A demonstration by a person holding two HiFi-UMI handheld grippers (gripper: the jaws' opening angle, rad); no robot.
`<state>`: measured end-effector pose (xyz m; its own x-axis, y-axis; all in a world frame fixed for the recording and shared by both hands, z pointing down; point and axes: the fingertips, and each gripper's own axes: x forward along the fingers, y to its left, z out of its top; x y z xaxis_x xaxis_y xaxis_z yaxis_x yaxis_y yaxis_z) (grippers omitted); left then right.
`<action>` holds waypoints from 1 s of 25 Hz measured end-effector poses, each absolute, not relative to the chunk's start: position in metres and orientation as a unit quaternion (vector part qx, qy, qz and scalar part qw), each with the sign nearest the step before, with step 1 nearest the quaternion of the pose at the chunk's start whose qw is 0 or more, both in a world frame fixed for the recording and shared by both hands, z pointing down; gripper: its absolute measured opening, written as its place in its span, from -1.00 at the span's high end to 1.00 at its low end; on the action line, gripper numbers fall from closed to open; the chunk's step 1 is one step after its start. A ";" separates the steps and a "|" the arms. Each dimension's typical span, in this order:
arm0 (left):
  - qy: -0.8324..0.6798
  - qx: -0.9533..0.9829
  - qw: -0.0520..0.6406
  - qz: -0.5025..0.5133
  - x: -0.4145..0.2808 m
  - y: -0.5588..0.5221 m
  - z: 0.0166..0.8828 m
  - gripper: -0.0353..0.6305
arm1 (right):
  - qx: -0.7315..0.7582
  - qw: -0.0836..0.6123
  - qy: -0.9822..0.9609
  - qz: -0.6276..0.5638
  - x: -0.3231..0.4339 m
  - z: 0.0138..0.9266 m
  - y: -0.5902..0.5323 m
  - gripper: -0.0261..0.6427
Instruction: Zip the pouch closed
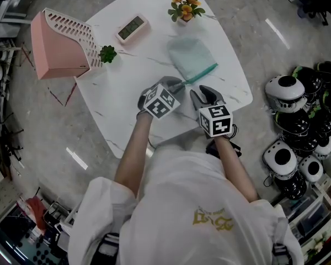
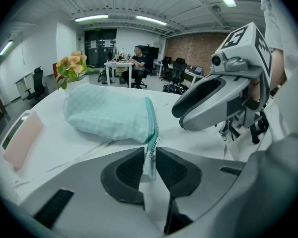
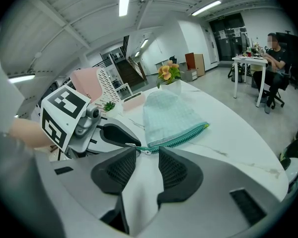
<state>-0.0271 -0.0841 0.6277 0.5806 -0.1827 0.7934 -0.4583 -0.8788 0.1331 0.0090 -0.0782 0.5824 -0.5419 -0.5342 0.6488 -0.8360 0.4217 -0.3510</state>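
One white marbled table (image 1: 127, 93) fills the middle of your head view, and you stand at its near edge. At its far left corner lies a pink slotted rack (image 1: 58, 51), tipped on its side and hanging partly over the edge. The pale teal pouch (image 1: 192, 57) lies flat on the tabletop, just beyond your two grippers, with its zipper (image 1: 201, 73) along the edge nearest you.

Your left gripper (image 2: 149, 165) points steeply down at the pouch's near corner. Its jaws are drawn close together and pinch the zipper tail (image 2: 150, 155), the strip of tape that sticks out past the pouch's corner. Your right gripper (image 3: 145, 162) sits just beside the left one and faces the same corner. Its jaws stand apart with nothing pressed between the pads. The small metal zipper pull (image 3: 145, 151) lies right at their tips, just ahead of the gap.

Behind the pouch, near the table's far edge, stands a small pot of orange and yellow flowers (image 1: 185, 7). To its left lies a pink digital clock (image 1: 132, 28), face up. A tiny green plant (image 1: 107, 53) sits just beside the rack.
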 end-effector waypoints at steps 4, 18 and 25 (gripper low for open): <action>-0.173 0.876 0.156 0.422 -0.025 -0.079 0.627 0.73 | 0.415 0.231 -0.815 0.331 0.007 0.584 -0.076 0.46; -0.127 0.891 0.156 0.408 -0.016 -0.068 0.623 0.78 | 0.375 0.277 -0.832 0.300 -0.008 0.602 -0.066 0.55; -0.099 0.900 0.155 0.394 -0.011 -0.064 0.624 0.79 | 0.351 0.320 -0.845 0.246 -0.009 0.611 -0.067 0.60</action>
<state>-0.0114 -0.0640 0.6241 0.6693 -0.0565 0.7408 -0.3016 -0.9319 0.2014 -0.0093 -0.0670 0.6114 -0.5493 -0.4359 0.7129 -0.7501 0.6332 -0.1908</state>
